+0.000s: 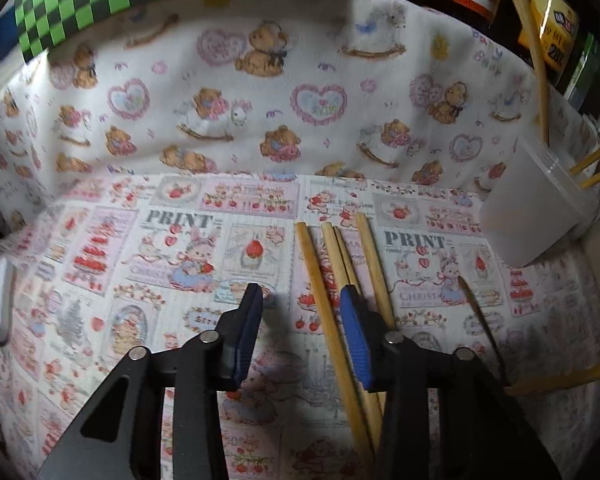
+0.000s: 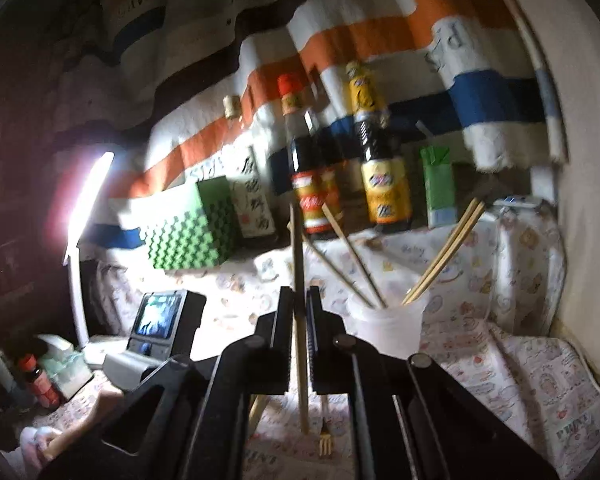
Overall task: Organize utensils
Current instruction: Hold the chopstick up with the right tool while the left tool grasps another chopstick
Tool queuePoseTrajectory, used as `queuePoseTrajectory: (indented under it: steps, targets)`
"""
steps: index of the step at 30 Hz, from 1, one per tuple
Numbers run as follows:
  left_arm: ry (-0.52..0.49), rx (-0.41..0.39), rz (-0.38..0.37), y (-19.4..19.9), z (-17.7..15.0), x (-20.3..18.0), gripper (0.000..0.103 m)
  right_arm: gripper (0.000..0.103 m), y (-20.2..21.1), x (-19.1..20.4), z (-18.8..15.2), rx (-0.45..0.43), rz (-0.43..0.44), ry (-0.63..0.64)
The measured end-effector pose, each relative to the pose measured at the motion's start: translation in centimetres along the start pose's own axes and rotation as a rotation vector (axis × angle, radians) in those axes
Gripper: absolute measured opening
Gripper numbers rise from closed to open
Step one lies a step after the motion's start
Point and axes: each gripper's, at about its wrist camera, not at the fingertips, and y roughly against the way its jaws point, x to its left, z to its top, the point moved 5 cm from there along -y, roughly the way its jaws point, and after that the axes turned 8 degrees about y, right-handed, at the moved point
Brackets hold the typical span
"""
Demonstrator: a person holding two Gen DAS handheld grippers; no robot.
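Note:
Several bamboo chopsticks [image 1: 332, 280] lie on the printed cloth [image 1: 160, 264] in the left wrist view. My left gripper [image 1: 302, 300] is open just above the cloth, its right finger resting over the chopsticks. A translucent plastic cup [image 1: 536, 204] stands at the right with chopsticks in it. In the right wrist view my right gripper [image 2: 299, 296] is shut on one chopstick [image 2: 298, 248] held upright, just left of the cup [image 2: 388, 332], which holds several chopsticks [image 2: 444, 256]. A small gold fork [image 2: 325, 442] lies on the cloth below.
Sauce bottles [image 2: 312, 176] and a green carton [image 2: 440, 188] stand behind the cup. A green checkered box [image 2: 192, 228] sits at the back left. A small screen device [image 2: 160, 320] and a lit desk lamp [image 2: 88, 200] stand at the left.

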Motion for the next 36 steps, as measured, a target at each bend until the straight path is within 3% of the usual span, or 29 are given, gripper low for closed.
queuePoseTrajectory:
  steps: [6,11,13,15,16,22,25,31,36]
  targets:
    - [-0.053,-0.009,0.01,-0.2,0.0,0.0,0.033,0.006,-0.2,0.4,-0.3,0.008,-0.003,0.02]
    - [-0.122,-0.009,0.075,-1.0,-0.2,-1.1,0.033,0.006,-1.0,0.4,-0.8,0.043,-0.009,0.026]
    - [-0.098,0.012,0.082,-0.9,-0.2,-0.9,0.032,0.006,-1.4,0.4,-1.1,0.061,-0.011,0.024]
    - [-0.064,0.045,0.071,-0.5,-0.4,-0.6,0.015,0.006,-1.4,0.5,-1.2,0.066,-0.011,0.033]
    - [-0.064,0.055,0.075,-0.1,-0.8,-0.6,0.012,0.006,-1.4,0.6,-1.2,0.064,-0.014,0.042]
    - [-0.023,0.087,0.013,1.1,-1.3,0.9,0.007,0.006,-1.7,-0.1,-1.2,0.074,-0.054,0.024]
    - [-0.038,-0.04,0.028,4.0,-0.7,1.6,0.007,0.006,-1.7,-1.1,-1.1,0.09,-0.027,-0.025]
    - [0.06,-0.278,-0.184,12.1,0.2,2.8,0.006,0.006,1.0,0.2,0.4,-0.033,0.054,0.012]
    - [0.114,-0.499,-0.258,17.9,1.4,4.5,0.006,0.006,0.8,0.0,0.4,-0.024,0.054,-0.011]
